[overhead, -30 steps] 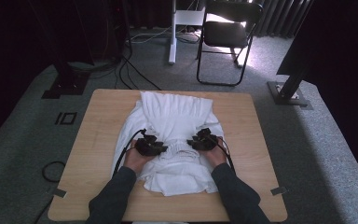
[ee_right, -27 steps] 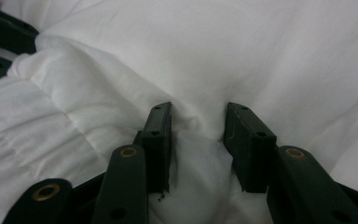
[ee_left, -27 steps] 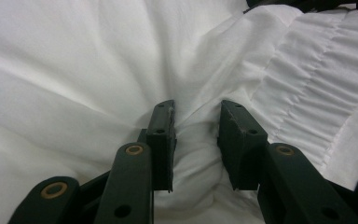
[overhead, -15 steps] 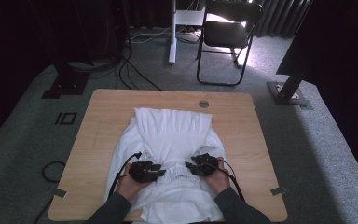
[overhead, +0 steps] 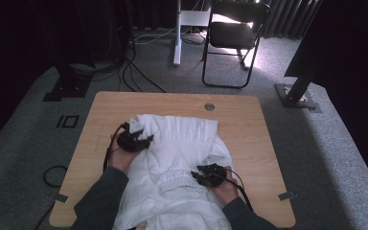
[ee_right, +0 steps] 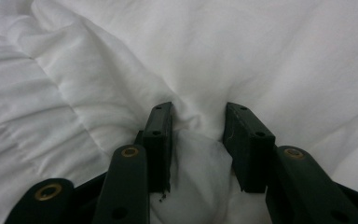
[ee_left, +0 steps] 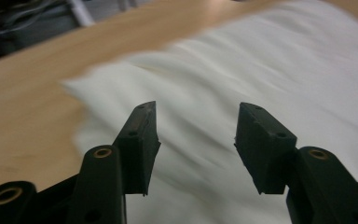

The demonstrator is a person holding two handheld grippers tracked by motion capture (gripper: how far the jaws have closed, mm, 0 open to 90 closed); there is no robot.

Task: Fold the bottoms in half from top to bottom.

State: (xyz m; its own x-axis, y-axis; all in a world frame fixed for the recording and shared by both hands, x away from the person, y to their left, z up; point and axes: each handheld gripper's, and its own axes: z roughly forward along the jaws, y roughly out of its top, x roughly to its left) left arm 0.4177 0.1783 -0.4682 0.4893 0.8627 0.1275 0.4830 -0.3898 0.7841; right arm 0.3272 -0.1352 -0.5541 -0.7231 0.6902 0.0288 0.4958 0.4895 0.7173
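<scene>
- The white garment (overhead: 177,158) lies spread over the middle of the wooden table (overhead: 249,143), its near end hanging over the table's front edge towards the person; it is rumpled, with a gathered band near the front, and no clean fold shows yet.
- Judging from that, the job of laying out or folding is early on: the cloth is on the table and roughly flattened, but edges and corners are not squared and the folding proper looks yet to come.
- The left gripper (overhead: 141,139) sits at the garment's far left corner; in its own view (ee_left: 196,135) the jaws stand wide apart over the cloth's edge with nothing between them (released, plainly).
- The right gripper (overhead: 206,175) is low on the cloth near the gathered band; in its own view (ee_right: 198,130) the jaws are partly closed with a pinch of white fabric bunched between them, so it is grasping the garment.
- The high view gives the whole layout, plus a black chair (overhead: 235,38) on the grey floor beyond, but not the jaw gaps.
- The gripper views settle the jaws; the left one also shows bare wood just beside the cloth's edge.
</scene>
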